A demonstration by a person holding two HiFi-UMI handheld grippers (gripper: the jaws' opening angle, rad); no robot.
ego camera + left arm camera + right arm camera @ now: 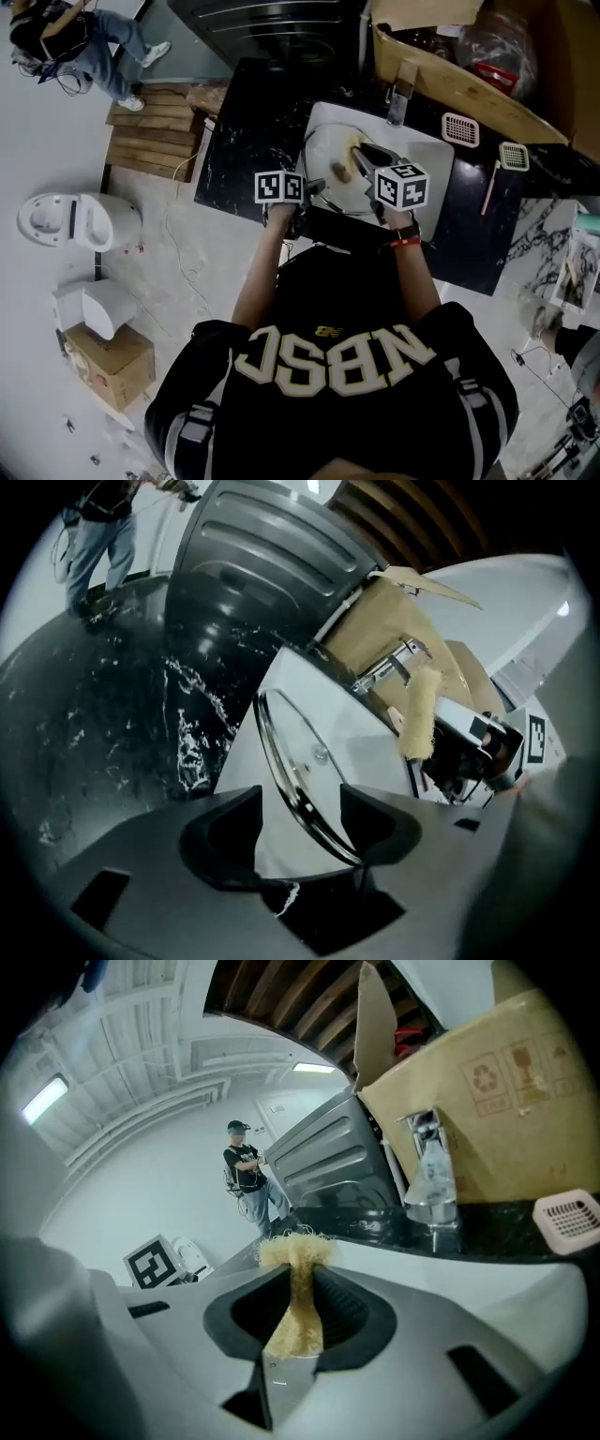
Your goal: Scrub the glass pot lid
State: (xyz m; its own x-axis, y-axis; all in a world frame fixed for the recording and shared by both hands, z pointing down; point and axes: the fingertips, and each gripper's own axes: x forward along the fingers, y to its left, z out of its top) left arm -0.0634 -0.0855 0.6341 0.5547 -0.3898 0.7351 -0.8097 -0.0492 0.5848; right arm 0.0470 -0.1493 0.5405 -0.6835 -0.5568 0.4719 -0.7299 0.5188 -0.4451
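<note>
Right now, stands at a white sink (pixel 433 150) set in a black marbled surface (pixel 244 141), a gripper in each hand. Has the glass pot lid (pixel 330 161) lying inside the sink, in the half nearer the left gripper (pixel 312 190). Reaches that gripper over the sink's near edge with its fingers (pixel 220 836) spread wide. Takes the lid's metal rim into the gap between them without clamping it, the rim running closer to one finger than to the other.

Pinches a yellow, fibrous scrub pad (pixel 292 1321) tight between the fingers of the right gripper (pixel 298 1274), with the pad's frayed top sticking out past the fingertips. Holds the pad over the middle of the sink, just beside the lid; cannot tell whether pad and lid touch.

Faces a chrome tap (pixel 431 1180) at the sink's far edge and an open cardboard box (pixel 506 1082) behind the sink. Has two small white grates (pixel 459 128) on the surface just past the sink's far corner. Shares the room with another person (pixel 246 1171), standing well away from the sink.
</note>
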